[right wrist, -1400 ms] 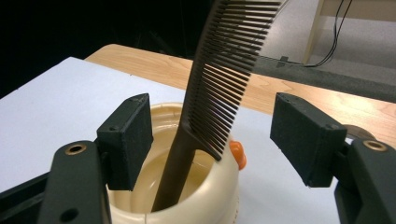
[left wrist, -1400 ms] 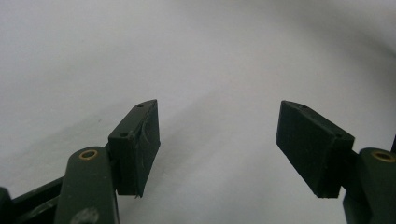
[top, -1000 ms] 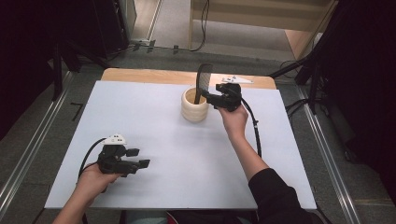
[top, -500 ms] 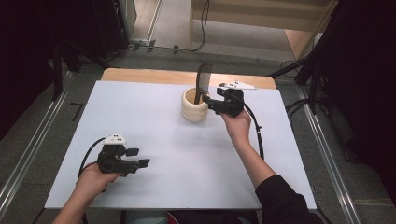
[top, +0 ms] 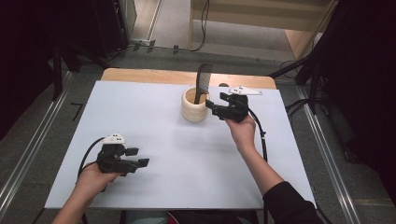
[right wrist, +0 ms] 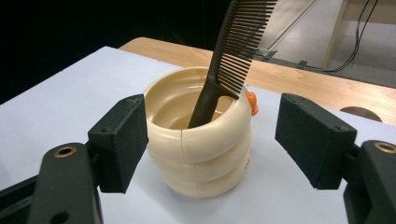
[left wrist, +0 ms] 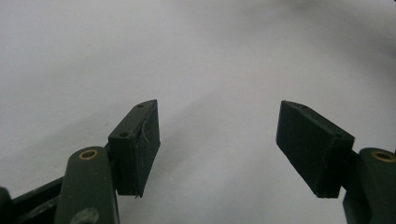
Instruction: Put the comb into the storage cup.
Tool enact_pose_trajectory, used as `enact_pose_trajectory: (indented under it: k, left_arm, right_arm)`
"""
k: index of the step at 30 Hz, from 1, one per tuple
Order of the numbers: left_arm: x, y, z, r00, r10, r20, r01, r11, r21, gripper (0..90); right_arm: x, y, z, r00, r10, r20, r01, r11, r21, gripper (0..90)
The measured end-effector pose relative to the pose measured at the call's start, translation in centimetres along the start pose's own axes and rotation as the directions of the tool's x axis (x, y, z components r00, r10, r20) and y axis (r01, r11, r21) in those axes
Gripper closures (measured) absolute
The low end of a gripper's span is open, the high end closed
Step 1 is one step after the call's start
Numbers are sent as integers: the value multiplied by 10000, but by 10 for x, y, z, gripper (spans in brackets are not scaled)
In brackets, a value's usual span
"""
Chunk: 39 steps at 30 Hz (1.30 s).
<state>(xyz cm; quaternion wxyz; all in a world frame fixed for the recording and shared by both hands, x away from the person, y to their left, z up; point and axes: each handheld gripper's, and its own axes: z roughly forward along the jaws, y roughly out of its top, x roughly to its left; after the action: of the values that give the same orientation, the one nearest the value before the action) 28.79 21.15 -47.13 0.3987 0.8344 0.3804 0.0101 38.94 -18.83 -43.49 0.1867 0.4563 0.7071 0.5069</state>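
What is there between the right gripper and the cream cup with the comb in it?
Nothing: in the right gripper view the open right gripper faces the cup directly, with bare white table between them. The comb stands inside the cup.

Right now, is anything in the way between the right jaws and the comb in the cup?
Yes, the cream ringed cup itself. The right gripper faces its side with open jaws, and the comb stands inside it, handle down, behind the front wall. Its toothed part sticks out bare above the rim.

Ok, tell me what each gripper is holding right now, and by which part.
Nothing is held. The right gripper stands open near the cream cup with the comb in it; the left gripper is open over the bare table.
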Motion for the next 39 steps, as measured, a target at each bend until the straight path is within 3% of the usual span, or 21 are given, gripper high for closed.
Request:
enact_pose_trajectory:
  k: [10,14,19,39]
  left_arm:
    - [0,0,0,10000,5,5,-5,10000,-12,312]
    - [1,0,0,10000,8,14,-8,10000,-9,312]
    - [1,0,0,10000,25,22,-25,10000,-9,312]
    - [1,0,-1,10000,-7,-1,7,10000,-76,312]
  right_arm:
    - [0,-10,-12,9998,31,-199,-31,10000,-31,237]
    - [2,-15,-17,9994,-330,-104,330,9995,-1,235]
    - [4,-18,-23,9993,-162,-352,161,9999,-42,235]
    - [11,-35,-43,9967,-270,-768,270,9996,-15,228]
